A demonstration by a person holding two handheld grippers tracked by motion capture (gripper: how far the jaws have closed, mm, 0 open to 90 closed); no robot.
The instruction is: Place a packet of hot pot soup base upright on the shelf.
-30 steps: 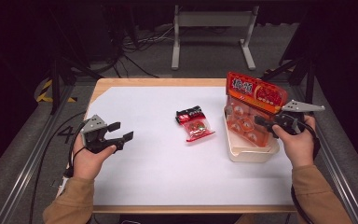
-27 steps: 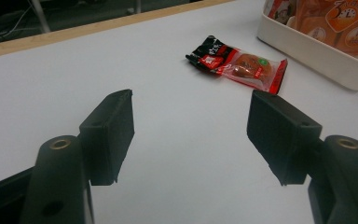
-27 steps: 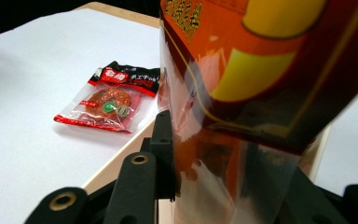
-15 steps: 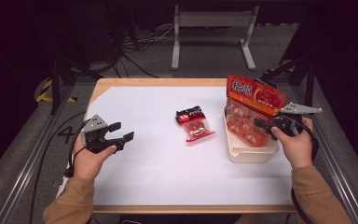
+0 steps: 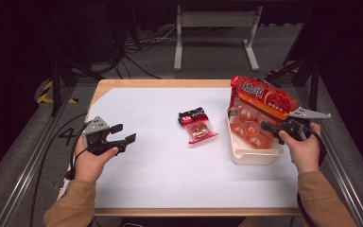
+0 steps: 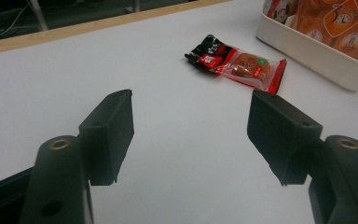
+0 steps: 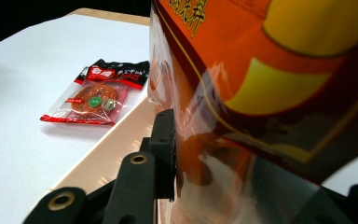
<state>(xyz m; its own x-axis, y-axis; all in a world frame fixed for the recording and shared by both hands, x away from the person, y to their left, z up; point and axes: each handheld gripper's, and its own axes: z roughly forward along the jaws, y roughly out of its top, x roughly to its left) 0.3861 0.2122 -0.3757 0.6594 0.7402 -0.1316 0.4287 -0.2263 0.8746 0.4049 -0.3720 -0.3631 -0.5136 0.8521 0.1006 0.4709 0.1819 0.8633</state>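
Right gripper point(image 5: 269, 126) pinches the large orange snack bag point(image 5: 260, 111), which stands in the cream tray point(image 5: 255, 154) at the table's right. Left gripper point(image 5: 123, 135), jaws spread and empty, hovers at left. Small red snack packet point(image 5: 197, 126) lies mid-table, between them.

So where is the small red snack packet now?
In the high view, the small red snack packet lies mid-table on the white sheet, just left of the cream tray.

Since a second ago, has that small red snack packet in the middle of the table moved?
No. The small red snack packet lies at the same spot on the white table, left of the cream tray.
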